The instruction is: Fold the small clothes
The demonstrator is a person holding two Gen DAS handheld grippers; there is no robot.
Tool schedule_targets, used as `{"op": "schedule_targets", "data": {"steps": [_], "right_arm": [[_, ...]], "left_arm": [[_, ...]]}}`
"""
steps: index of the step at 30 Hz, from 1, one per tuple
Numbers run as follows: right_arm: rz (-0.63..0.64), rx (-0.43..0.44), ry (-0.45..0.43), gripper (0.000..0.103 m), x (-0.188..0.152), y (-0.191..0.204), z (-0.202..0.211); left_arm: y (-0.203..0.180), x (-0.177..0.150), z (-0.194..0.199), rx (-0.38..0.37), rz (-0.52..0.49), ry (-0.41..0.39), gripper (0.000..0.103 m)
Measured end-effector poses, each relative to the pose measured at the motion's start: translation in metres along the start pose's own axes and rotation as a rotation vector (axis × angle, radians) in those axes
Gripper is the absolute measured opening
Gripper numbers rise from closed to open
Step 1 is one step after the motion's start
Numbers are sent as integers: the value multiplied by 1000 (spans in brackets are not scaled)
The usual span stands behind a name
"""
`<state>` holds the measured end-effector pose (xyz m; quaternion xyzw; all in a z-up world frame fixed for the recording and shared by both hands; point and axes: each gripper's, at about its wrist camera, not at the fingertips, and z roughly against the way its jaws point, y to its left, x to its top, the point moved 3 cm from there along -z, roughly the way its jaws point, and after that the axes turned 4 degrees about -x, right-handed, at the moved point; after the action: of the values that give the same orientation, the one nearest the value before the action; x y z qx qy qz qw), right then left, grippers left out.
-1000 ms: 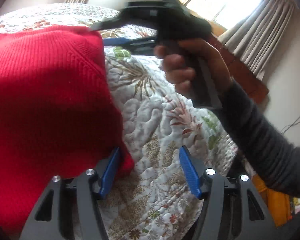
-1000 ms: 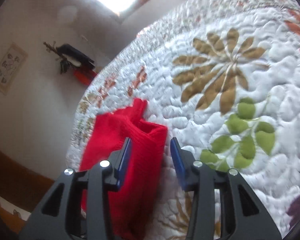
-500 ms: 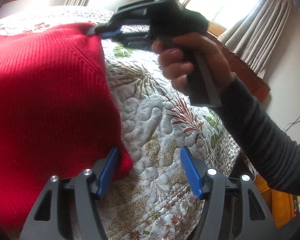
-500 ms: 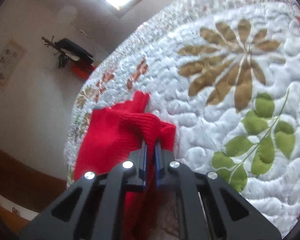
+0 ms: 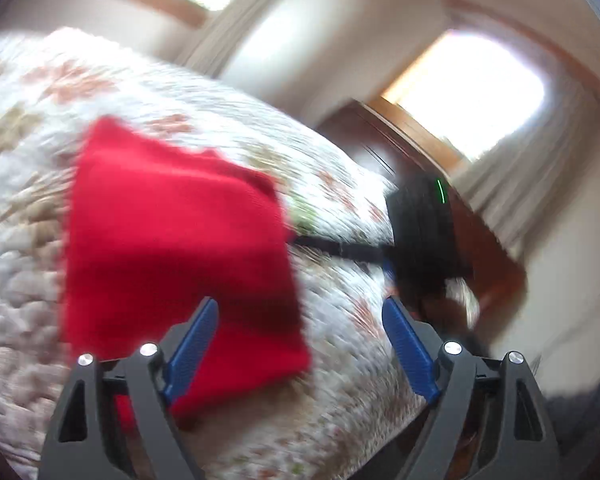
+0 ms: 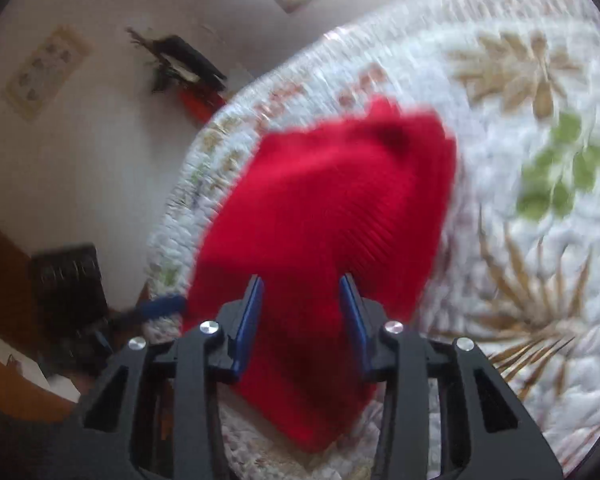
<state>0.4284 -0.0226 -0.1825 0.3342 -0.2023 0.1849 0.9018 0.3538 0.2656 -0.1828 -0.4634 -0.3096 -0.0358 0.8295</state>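
A red knitted garment [image 5: 172, 240] lies folded into a rough rectangle on the floral quilt [image 5: 20, 280]. My left gripper [image 5: 302, 344] is open just above the garment's near right corner, holding nothing. In the left wrist view my right gripper [image 5: 300, 242] reaches the garment's right edge, its black body behind it. In the right wrist view that gripper [image 6: 302, 316] stands open, with the red garment [image 6: 332, 208] lying between and beneath its blue pads. A blue finger [image 6: 164, 304] of my left gripper shows at the garment's left edge. Both views are blurred.
The quilt [image 6: 540, 300] covers a bed that ends near a white wall. A framed picture [image 6: 44, 72] and a wall hook with dark items [image 6: 180, 64] hang there. Dark wooden furniture [image 5: 480, 248] and curtained windows [image 5: 472, 96] stand beyond the bed's far side.
Half a second ago my right gripper was shut on the garment's corner; now it is open and the garment lies folded smaller. Both grippers have drawn back from the cloth.
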Motion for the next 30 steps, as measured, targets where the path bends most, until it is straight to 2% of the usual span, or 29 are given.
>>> {"op": "schedule_targets", "data": {"steps": [2, 3, 5, 6, 8, 10, 12, 14, 16, 17, 19, 22, 23, 24, 25, 26, 27, 29, 30], "right_arm": [[-5, -57, -12, 20, -5, -9, -9], [-22, -50, -19, 24, -7, -8, -5], [-23, -38, -48, 35, -14, 6, 15], [9, -43, -66, 35, -23, 20, 26], [54, -39, -67, 35, -40, 39, 35], [69, -51, -42, 35, -63, 48, 34], [84, -112, -22, 35, -78, 49, 23], [53, -148, 22, 32, -94, 39, 4], [38, -150, 11, 31, -102, 34, 0], [31, -150, 8, 31, -105, 33, -1], [17, -151, 16, 32, -102, 37, 0], [11, -153, 14, 42, -103, 45, 13], [21, -163, 4, 55, -106, 50, 21], [34, -189, -8, 71, -110, 59, 31], [50, -235, -25, 78, -116, 69, 43], [66, -287, -48, 89, -123, 78, 55], [81, -337, -71, 95, -131, 88, 67], [107, -462, -137, 98, -151, 110, 94], [122, -515, -161, 100, -160, 120, 105]], "left_arm": [[34, -3, -10, 1, 151, 55, 84], [38, -5, -9, -27, 182, 57, 84], [26, -8, 5, -90, 164, 26, 85], [16, -9, 17, -140, 143, -12, 85], [7, -5, 37, -189, 121, -85, 87], [8, 8, 48, -171, 113, -149, 90], [18, 28, 44, -164, 140, -150, 90], [28, 48, 27, -179, 168, -112, 90], [51, 60, 5, -123, 211, -48, 89], [65, 60, -6, -104, 252, -21, 87], [72, 56, -10, -118, 265, -14, 87], [65, 52, 11, -147, 292, -42, 87], [63, 49, 25, -138, 304, -52, 88], [59, 43, 34, -123, 300, -59, 90], [49, 33, 52, -74, 274, -76, 97], [40, 24, 69, -25, 240, -97, 100], [26, 11, 87, 42, 192, -114, 99], [0, -16, 115, 210, 108, -118, 99], [-21, -36, 127, 300, 28, -112, 99]]}}
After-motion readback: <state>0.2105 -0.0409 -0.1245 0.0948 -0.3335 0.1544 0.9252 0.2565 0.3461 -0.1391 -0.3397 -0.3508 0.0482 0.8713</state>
